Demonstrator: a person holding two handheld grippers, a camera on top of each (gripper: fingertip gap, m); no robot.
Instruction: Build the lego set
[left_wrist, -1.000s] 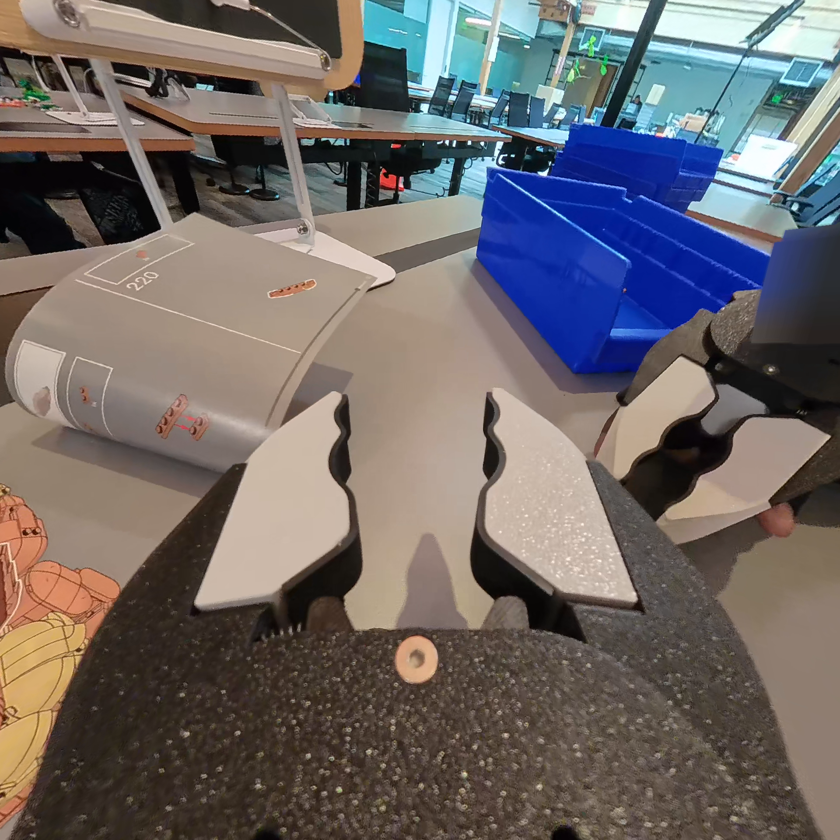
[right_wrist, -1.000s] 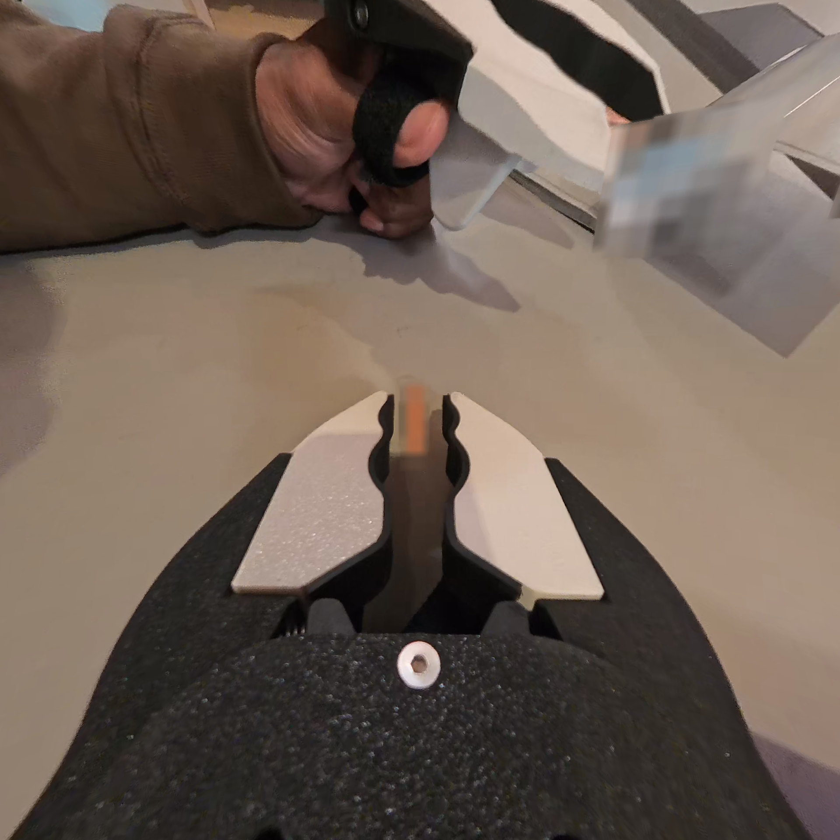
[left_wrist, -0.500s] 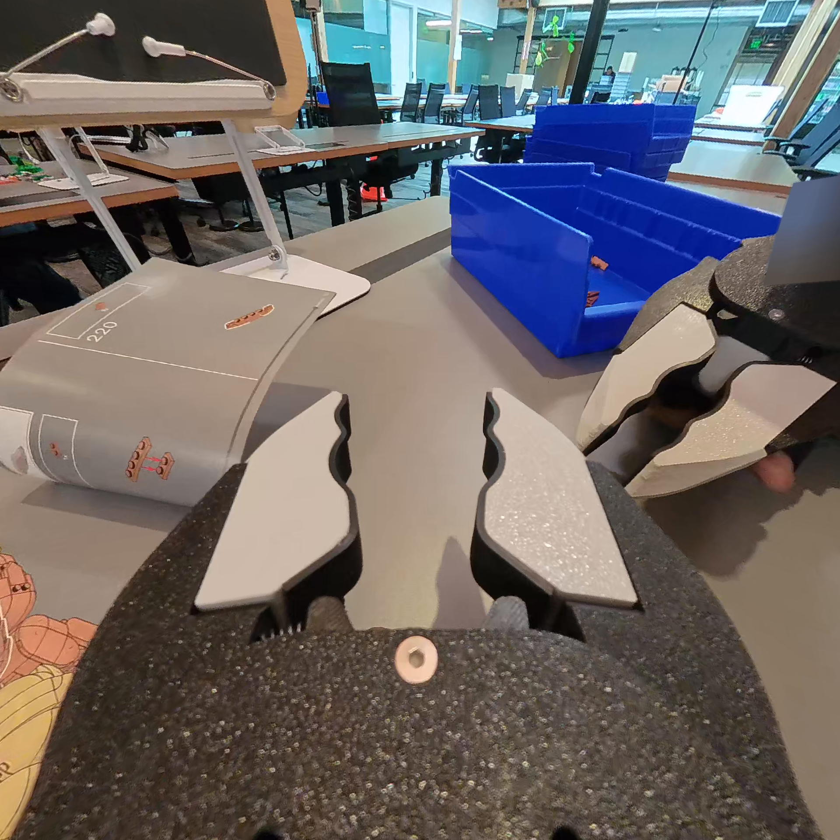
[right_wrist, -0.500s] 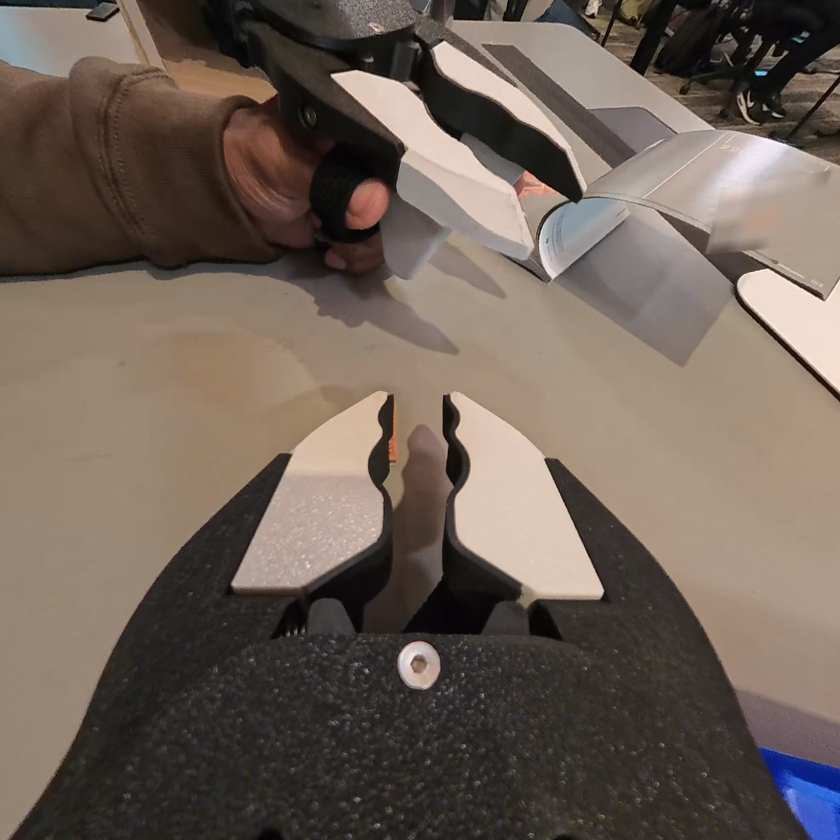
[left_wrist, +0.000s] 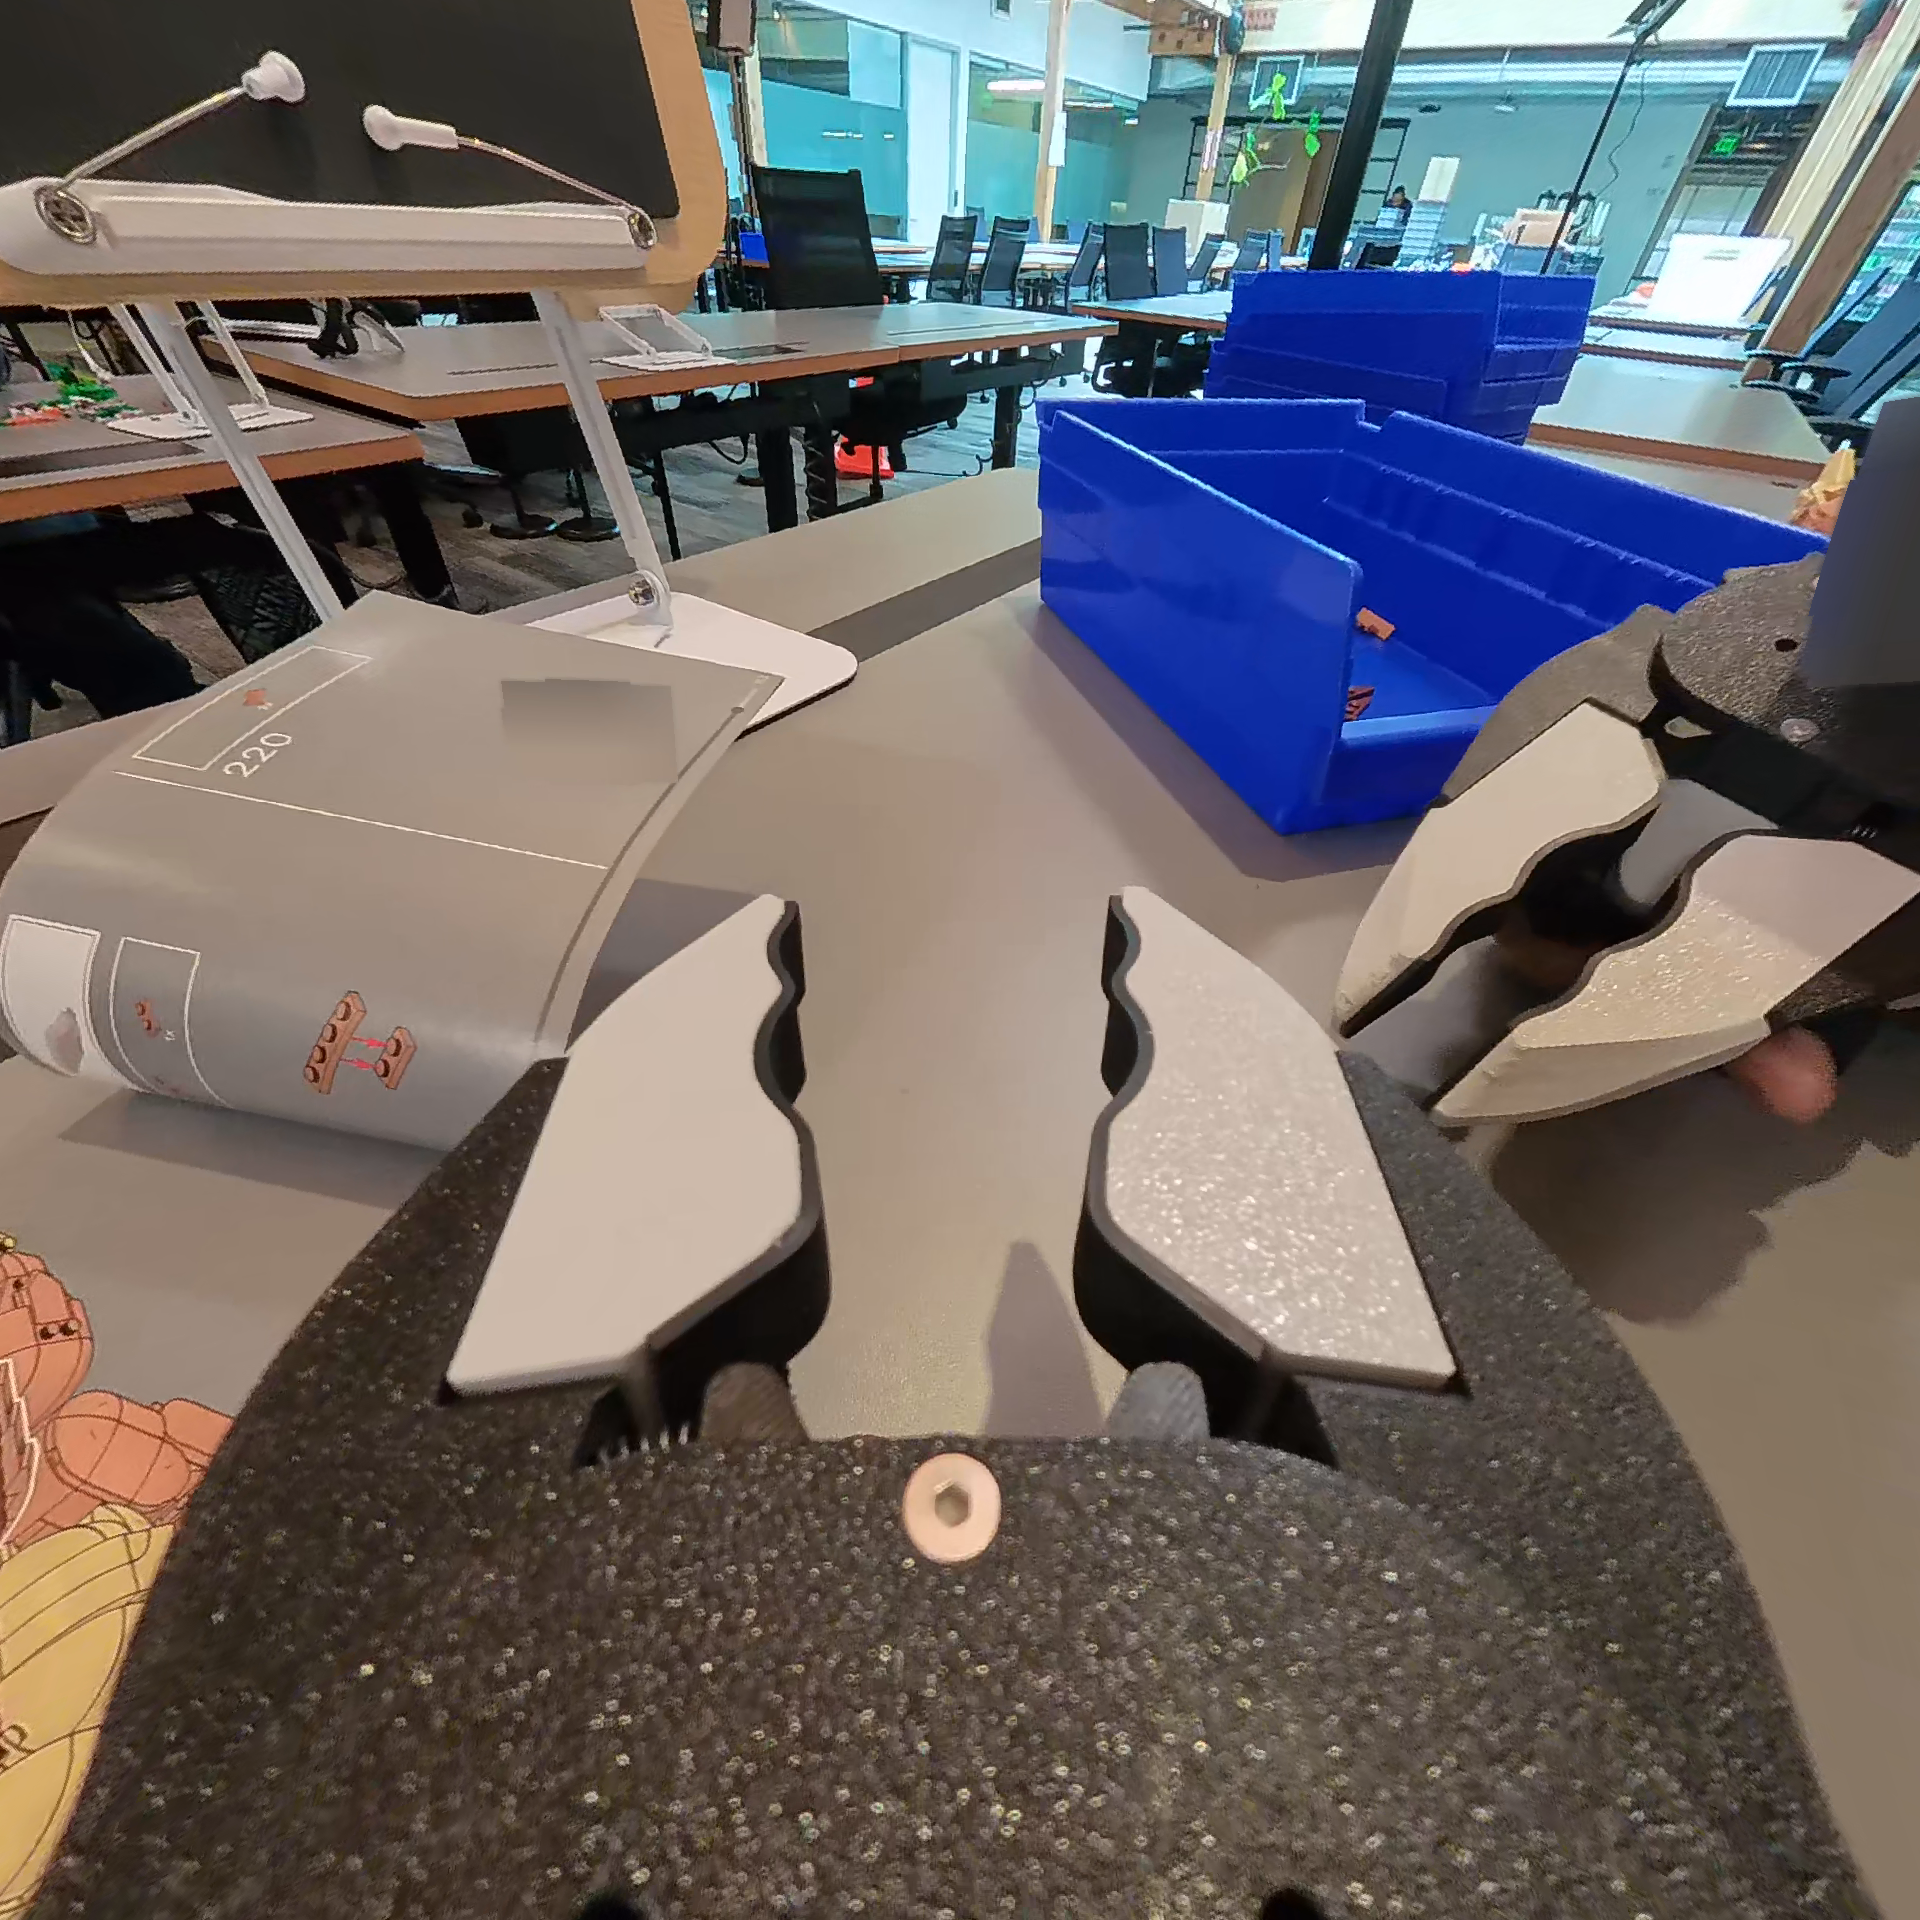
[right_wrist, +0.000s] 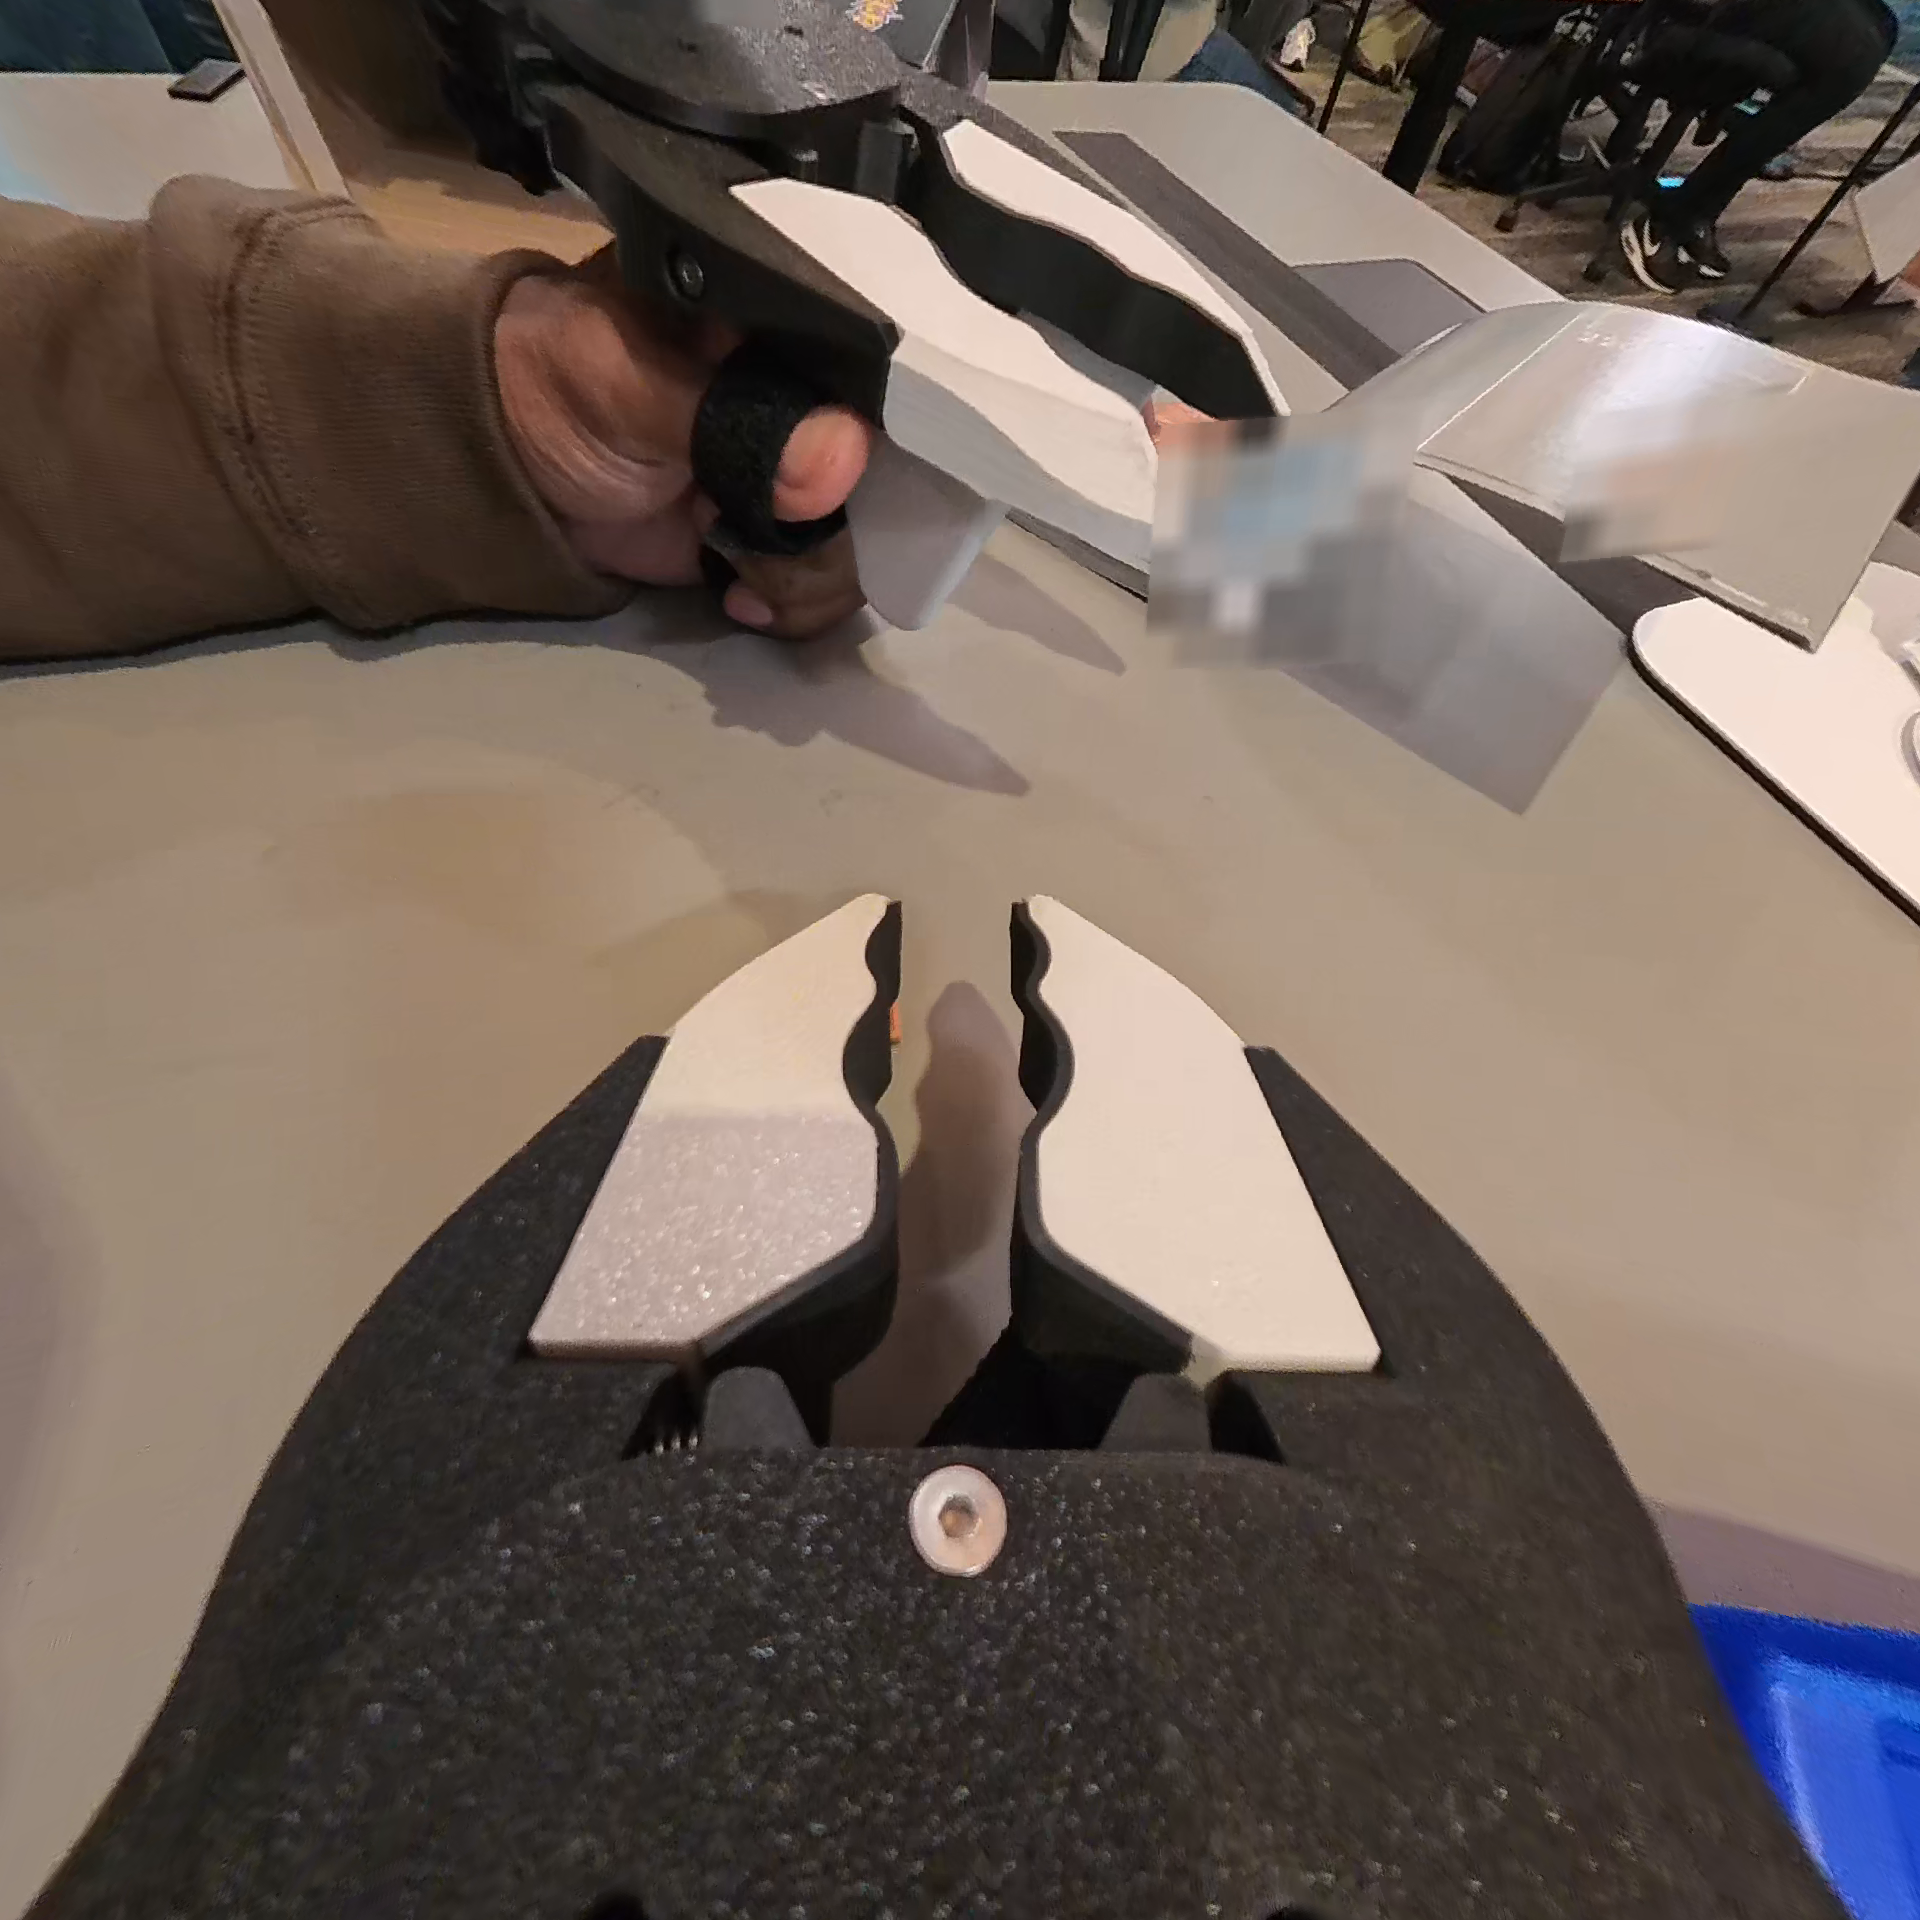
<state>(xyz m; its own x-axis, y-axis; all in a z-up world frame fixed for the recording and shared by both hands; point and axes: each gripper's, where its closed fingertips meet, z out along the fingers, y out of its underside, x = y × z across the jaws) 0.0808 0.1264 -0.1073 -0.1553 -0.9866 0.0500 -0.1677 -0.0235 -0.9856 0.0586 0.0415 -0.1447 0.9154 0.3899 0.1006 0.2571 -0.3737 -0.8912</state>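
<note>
Open booklet beside blue bin

Open office with rows of desks, black chairs, glass walls.

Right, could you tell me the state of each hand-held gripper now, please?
Left hand-held gripper: open, empty.
Right hand-held gripper: closed on a small orange piece.

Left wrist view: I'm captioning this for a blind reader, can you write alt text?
An open left gripper hovers over bare grey table, nothing between its fingers. The right gripper sits close at right, a curled open instruction booklet at left, and a blue bin behind.
</note>
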